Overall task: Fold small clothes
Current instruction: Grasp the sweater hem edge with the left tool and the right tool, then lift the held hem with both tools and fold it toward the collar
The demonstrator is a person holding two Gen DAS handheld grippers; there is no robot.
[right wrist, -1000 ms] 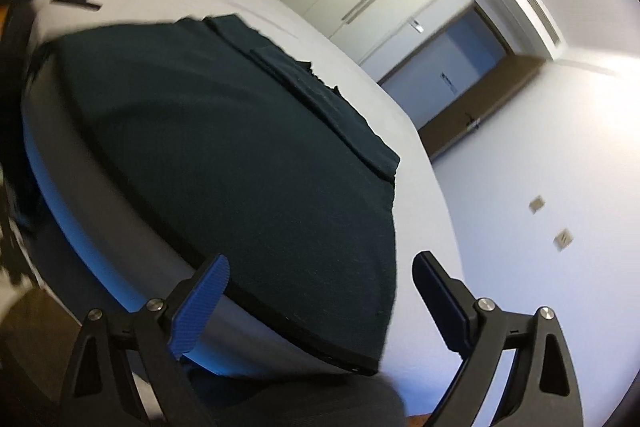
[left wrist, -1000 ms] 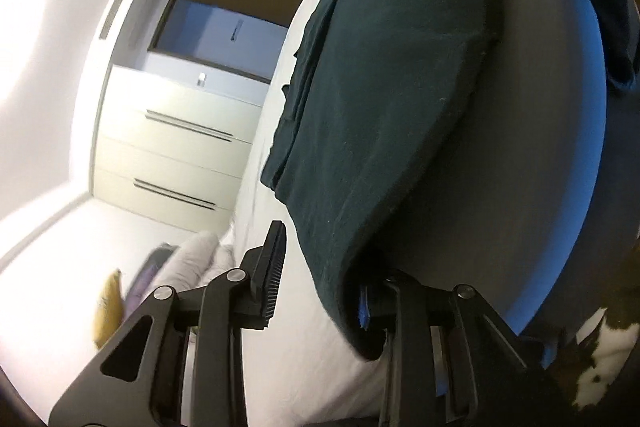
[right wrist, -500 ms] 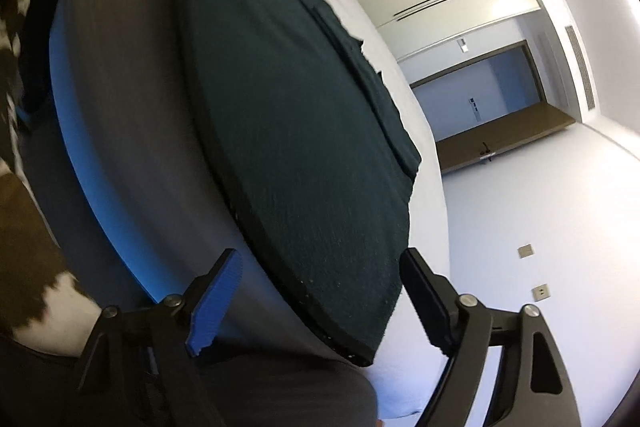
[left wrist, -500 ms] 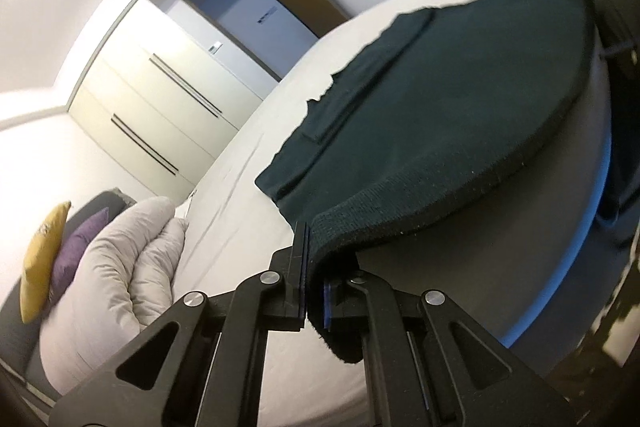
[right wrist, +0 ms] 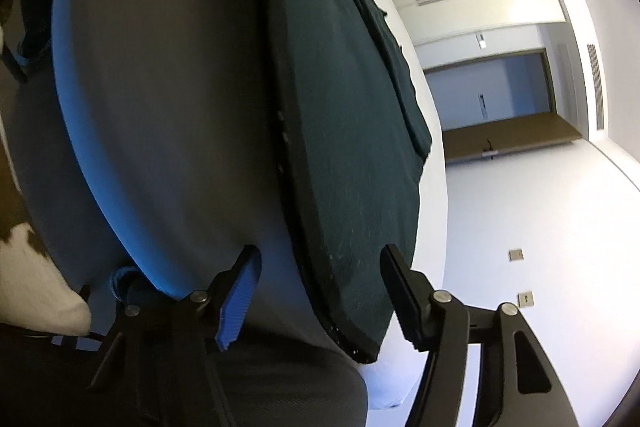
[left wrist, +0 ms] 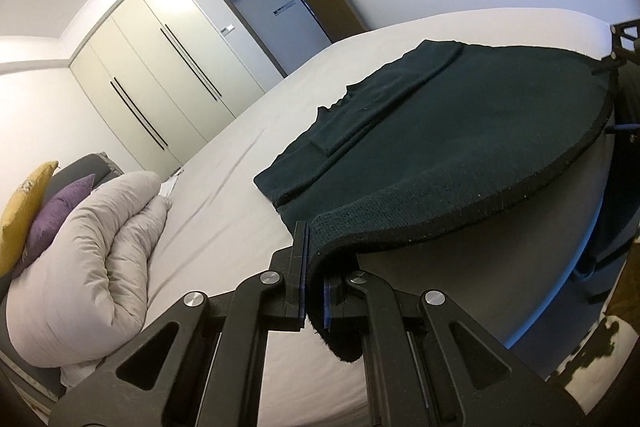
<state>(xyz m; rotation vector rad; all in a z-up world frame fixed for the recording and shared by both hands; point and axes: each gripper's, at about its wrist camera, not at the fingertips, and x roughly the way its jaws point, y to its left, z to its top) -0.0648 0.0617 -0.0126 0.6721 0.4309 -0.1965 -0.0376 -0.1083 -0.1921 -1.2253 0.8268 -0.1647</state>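
A dark green knitted garment (left wrist: 440, 147) lies spread on the white bed (left wrist: 240, 187), with its ribbed hem at the near edge. My left gripper (left wrist: 314, 259) is shut on one hem corner and holds it lifted off the sheet; a fold of cloth hangs down between the fingers. In the right wrist view, the other hem corner of the garment (right wrist: 352, 107) sits between the jaws of my right gripper (right wrist: 320, 291). These jaws are closing, and neither the blue pad (right wrist: 240, 291) nor the black one touches the cloth.
A folded pale duvet (left wrist: 92, 259) lies at the head of the bed beside a yellow cushion (left wrist: 20, 203) and a purple cushion (left wrist: 60, 203). Cream wardrobes (left wrist: 160, 75) and a door (left wrist: 272, 7) stand beyond. A cowhide rug (right wrist: 32, 267) covers the floor below the bed's side.
My left gripper shut on the hem corner, rose with it and rolled. The right gripper's jaws narrowed around the other corner as it sank and rolled.
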